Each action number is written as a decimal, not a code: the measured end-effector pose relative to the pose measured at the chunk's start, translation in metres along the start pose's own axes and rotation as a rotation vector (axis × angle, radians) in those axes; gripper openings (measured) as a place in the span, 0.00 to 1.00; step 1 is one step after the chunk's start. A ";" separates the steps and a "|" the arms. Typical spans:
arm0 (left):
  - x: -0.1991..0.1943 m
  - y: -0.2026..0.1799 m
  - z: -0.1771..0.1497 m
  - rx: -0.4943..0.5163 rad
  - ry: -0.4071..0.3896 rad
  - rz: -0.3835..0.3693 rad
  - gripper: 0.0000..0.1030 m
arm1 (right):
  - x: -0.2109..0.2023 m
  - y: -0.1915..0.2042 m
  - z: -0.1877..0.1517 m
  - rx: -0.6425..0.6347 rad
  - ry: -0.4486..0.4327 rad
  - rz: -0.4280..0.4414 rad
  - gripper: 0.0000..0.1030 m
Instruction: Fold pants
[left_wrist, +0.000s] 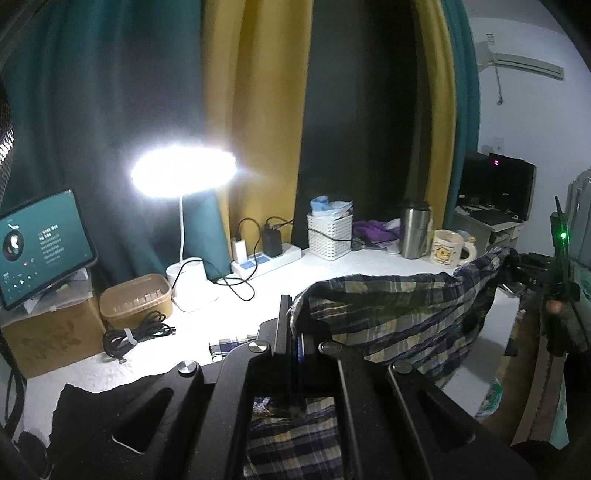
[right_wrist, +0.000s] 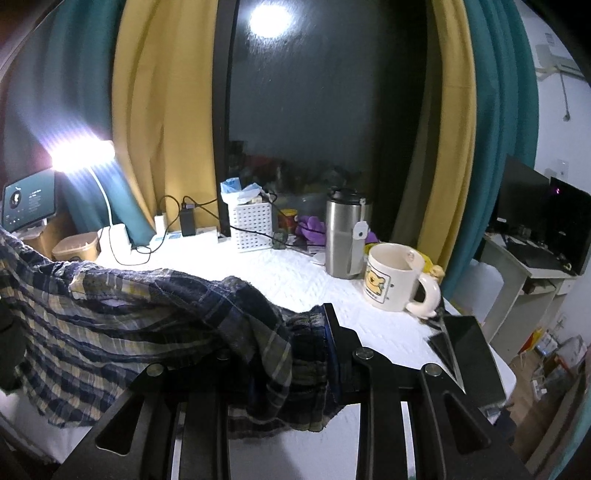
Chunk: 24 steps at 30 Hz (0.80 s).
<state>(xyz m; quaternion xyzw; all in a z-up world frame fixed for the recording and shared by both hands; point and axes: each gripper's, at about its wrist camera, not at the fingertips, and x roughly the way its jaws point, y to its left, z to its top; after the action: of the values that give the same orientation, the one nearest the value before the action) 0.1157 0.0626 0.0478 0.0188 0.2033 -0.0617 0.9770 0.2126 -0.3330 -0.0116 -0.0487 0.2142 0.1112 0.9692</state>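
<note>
The plaid pants (left_wrist: 399, 314), navy with pale yellow checks, hang stretched in the air above the white table (left_wrist: 266, 295) between my two grippers. My left gripper (left_wrist: 293, 317) is shut on one end of the cloth, which drapes down under it. My right gripper (right_wrist: 314, 332) is shut on the other end, with fabric (right_wrist: 147, 317) bunched over its left finger and trailing off to the left. In the left wrist view the right gripper (left_wrist: 517, 262) shows at the far right, holding its corner.
A cream mug (right_wrist: 391, 280) and a steel tumbler (right_wrist: 345, 236) stand close to the right gripper. A phone (right_wrist: 472, 354) lies by the table's right edge. A white basket (left_wrist: 328, 236), power strip (left_wrist: 266, 258), lamp (left_wrist: 184, 173), tablet (left_wrist: 40, 243) and coiled cable (left_wrist: 133, 336) line the back and left.
</note>
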 end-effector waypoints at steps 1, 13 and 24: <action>0.006 0.004 0.000 -0.006 0.009 0.001 0.00 | 0.005 0.001 0.002 -0.001 0.005 0.001 0.28; 0.076 0.039 -0.006 -0.043 0.137 0.012 0.00 | 0.086 0.012 0.013 0.010 0.112 0.024 0.28; 0.146 0.066 -0.026 -0.086 0.277 0.004 0.01 | 0.159 0.019 0.006 0.014 0.241 0.021 0.28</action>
<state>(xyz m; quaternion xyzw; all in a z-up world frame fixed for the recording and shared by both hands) 0.2466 0.1131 -0.0340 -0.0143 0.3385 -0.0480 0.9396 0.3514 -0.2828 -0.0744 -0.0527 0.3305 0.1131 0.9355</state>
